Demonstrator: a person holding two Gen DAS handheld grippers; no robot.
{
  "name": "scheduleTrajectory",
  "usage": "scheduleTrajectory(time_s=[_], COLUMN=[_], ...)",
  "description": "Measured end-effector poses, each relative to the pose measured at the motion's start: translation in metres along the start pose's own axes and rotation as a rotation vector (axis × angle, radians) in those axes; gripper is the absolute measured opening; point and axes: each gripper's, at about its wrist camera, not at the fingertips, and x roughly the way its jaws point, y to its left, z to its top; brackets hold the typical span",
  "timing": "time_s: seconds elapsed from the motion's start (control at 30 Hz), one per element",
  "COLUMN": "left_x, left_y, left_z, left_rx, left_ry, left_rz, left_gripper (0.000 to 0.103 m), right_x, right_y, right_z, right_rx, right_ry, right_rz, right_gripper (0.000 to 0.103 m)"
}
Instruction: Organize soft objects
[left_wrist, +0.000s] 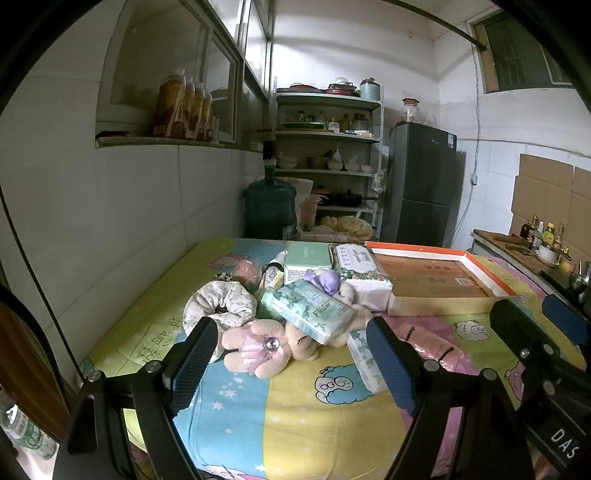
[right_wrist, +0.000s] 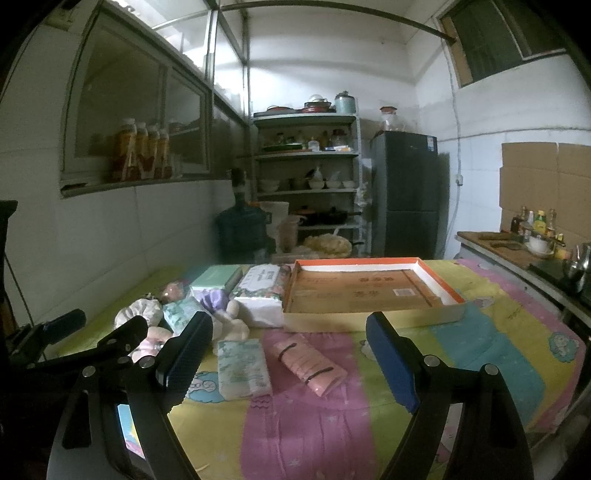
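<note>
While both tools hover empty above the bed, the scene reads as the start of the sort.

Left gripper (left_wrist: 291, 363): jaws spread wide, holding nothing, poised over the near edge of the heap.

Right gripper (right_wrist: 290, 358): jaws likewise apart and empty, aimed at the loose items on the pink stripe of the cartoon-print bedsheet (left_wrist: 295, 417).

Destination: shallow cardboard tray with an orange-and-white rim (right_wrist: 439, 282), lying on the far right of the bed and empty of soft goods.

Heap: pale pink plush flower with a shiny centre stud (left_wrist: 258, 347), cream floral fabric scrunchie (left_wrist: 221, 302), and green soft tissue pack printed "Flower" (left_wrist: 308, 310), which leans across the plush.

Loose items: second green tissue pack (right_wrist: 242, 367) and pink rolled pouch with dark elastic bands (right_wrist: 310, 362), side by side, apart from the heap and just before the tray.

Suggested step: the pouch or the loose pack looks the easiest first pick, since neither is tangled with anything.

Grip advice: descend with fingers straddling the short width, close gently at mid-body so the soft pack does not buckle or slip.

Caution: pulling from the heap first would probably topple the leaning pack.
</note>
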Motion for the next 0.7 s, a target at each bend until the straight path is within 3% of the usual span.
scheduleTrajectory(time_s=[0.7], left_x=[0.0012], left_y=[0.0002], left_z=[-0.0022], left_rx=[-0.003], left_ry=[0.006], left_rz=[0.000], left_gripper=[0.083], right_x=[-0.0003], right_y=[0.0033], right_z=[0.0008], right_rx=[0.001], right_ry=[0.005], right_rz=[0.008], right_gripper=[0.086])
